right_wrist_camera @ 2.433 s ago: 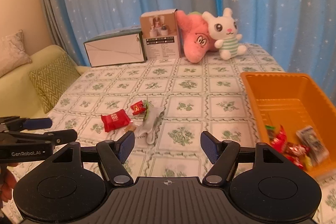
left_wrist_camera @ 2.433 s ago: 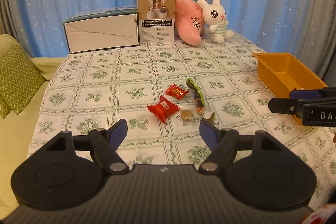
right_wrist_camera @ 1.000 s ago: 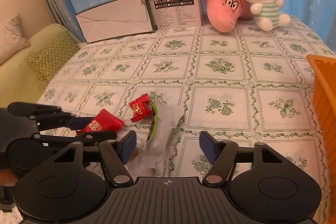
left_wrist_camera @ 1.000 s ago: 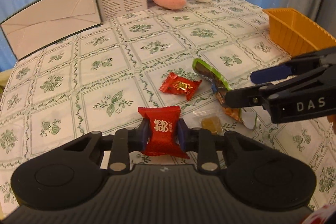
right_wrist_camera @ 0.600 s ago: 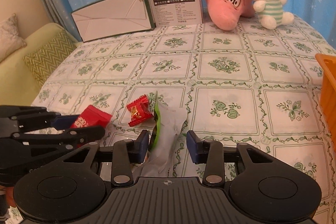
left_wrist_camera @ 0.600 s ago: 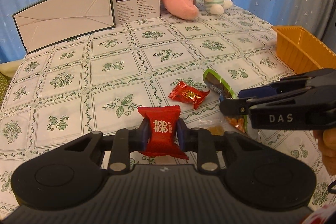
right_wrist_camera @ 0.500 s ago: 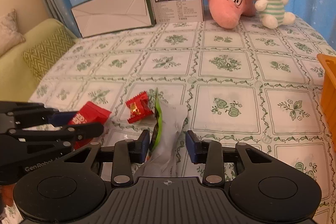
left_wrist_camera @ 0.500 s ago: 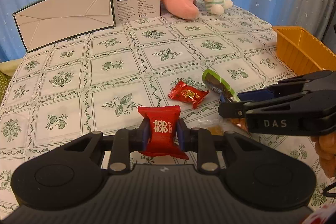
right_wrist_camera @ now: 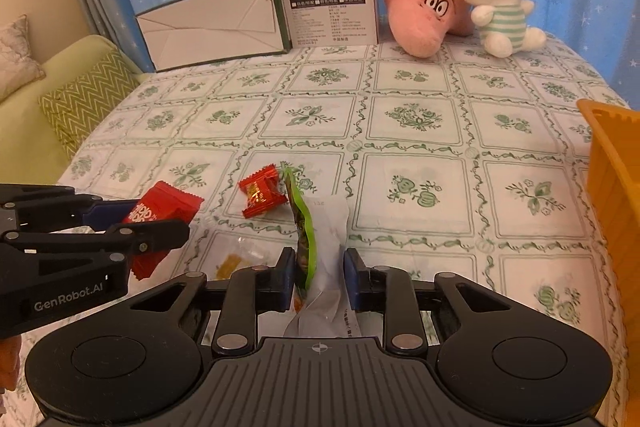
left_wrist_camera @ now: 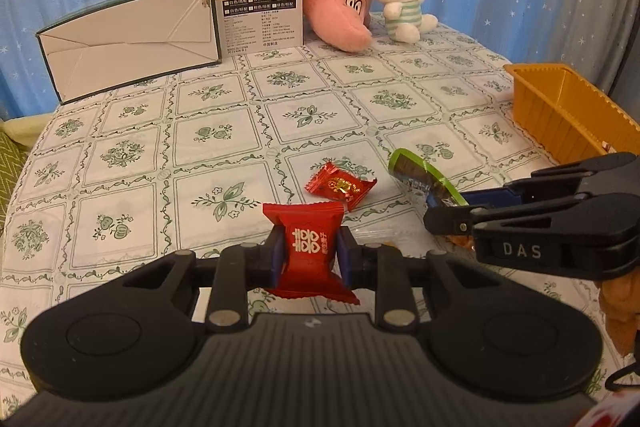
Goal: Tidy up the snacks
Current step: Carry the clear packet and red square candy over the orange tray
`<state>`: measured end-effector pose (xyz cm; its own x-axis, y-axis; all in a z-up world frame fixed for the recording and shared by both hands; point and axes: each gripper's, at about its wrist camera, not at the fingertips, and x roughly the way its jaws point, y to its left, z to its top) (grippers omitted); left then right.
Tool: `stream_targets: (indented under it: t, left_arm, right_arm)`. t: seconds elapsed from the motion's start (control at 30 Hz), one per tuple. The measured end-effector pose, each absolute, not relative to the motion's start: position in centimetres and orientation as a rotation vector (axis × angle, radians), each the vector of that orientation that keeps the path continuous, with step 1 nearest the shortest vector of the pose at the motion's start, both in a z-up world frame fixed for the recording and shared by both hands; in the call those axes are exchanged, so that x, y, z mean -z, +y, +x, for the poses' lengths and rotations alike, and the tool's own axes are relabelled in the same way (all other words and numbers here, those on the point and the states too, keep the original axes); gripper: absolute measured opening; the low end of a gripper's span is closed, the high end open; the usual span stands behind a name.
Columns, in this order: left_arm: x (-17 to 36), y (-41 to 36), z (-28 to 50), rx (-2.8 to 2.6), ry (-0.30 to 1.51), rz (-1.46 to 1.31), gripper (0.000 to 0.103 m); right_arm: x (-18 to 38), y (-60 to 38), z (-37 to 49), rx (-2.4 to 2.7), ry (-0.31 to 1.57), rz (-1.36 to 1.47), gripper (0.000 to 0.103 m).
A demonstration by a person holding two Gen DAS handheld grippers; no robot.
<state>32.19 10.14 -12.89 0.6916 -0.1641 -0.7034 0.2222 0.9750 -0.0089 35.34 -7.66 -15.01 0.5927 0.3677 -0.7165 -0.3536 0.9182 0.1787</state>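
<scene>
Pinched between the fingers of the left gripper, in the left wrist view, is a red candy packet with white characters on its face, held clear of the tablecloth. Beyond it a smaller red candy lies on the cloth, and to its right a green-edged snack pouch runs into the right gripper, which enters from the right edge. An orange bin stands farther right, well apart from the loose snacks (its inside is hidden from here). At the back stand two boxes and two plush toys, none of them part of the sorting.

From the right wrist view, the right gripper's fingers have just been closing, and they now press on the green-edged pouch from both sides, its pale backing crumpled between the pads. Left of it the left gripper holds the red packet above the cloth. The small red candy lies just beyond the pouch, and a clear-wrapped amber sweet lies on the cloth near the fingers. Only one corner of the bin shows at the right edge.

As I judge it, two snacks are gripped but not yet binned, and two more still wait on the table.
</scene>
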Motion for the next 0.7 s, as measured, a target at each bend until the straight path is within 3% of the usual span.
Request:
stream_targets:
  t: [0.7]
  left_arm:
    - [8.3, 5.6, 20.4, 0.153, 0.710, -0.098, 0.024]
  right_arm:
    - [9.7, -14.2, 23.1, -0.365, 0.760, 0.062, 0.026]
